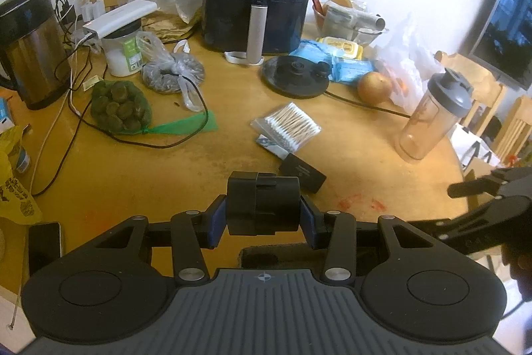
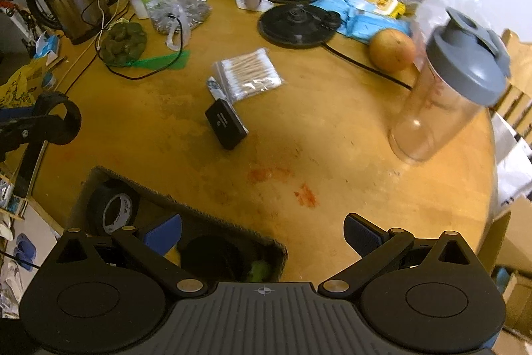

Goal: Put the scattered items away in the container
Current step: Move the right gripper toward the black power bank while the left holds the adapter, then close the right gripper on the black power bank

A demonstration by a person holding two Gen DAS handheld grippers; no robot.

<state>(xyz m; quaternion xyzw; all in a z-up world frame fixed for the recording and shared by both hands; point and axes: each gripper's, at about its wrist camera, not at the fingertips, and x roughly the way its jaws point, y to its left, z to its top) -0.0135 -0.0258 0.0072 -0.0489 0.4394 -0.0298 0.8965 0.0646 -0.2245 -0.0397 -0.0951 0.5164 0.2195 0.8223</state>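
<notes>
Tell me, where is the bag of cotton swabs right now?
The bag of cotton swabs lies mid-table in both views, between the kettle base and the small black box.

Two hand-held grippers are seen above the table, one closed on a load, one spread.

The left gripper (image 1: 263, 218) is pitched downward, its blue pads (image 1: 214, 227) pressed against both sides of a black block (image 1: 262, 203) that is carried clear of the surface. The right gripper (image 2: 262, 233) is likewise tilted down, its jaws held wide apart with nothing between them. In the left wrist view the right gripper is seen at the far right edge; in the right wrist view the left gripper appears at the left edge.
</notes>
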